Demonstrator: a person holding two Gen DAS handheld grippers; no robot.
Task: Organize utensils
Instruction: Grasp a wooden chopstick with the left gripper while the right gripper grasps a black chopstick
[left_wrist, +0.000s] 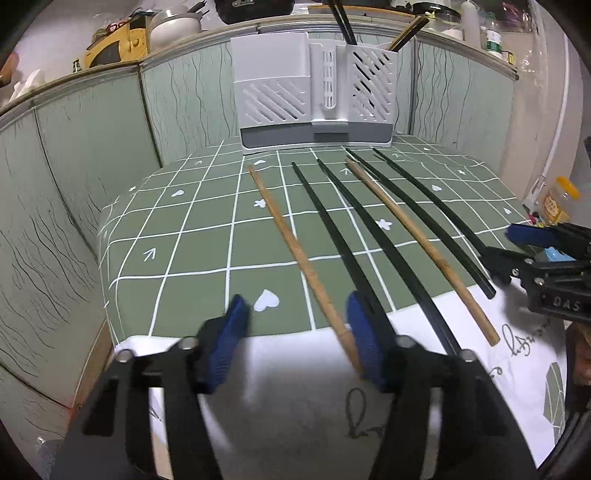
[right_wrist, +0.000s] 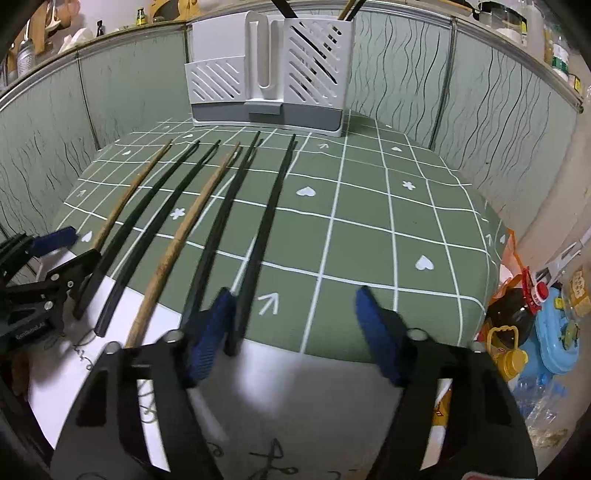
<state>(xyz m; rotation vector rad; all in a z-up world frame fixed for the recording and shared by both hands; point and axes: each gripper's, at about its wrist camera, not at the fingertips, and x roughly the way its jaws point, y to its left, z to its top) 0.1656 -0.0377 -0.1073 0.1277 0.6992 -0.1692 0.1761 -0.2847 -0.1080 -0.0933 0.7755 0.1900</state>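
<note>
Lying side by side, black chopsticks (left_wrist: 373, 236), wooden chopsticks (left_wrist: 291, 240), green checked cloth (left_wrist: 192, 236)

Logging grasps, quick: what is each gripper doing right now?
Left gripper: open, holding nothing; a wooden chopstick lies between its fingers.
Right gripper: open, holding nothing.

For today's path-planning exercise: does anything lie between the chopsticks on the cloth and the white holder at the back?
Nothing visible does. Only bare green cloth separates the chopsticks from the holder, whose right compartment already has some.
</note>
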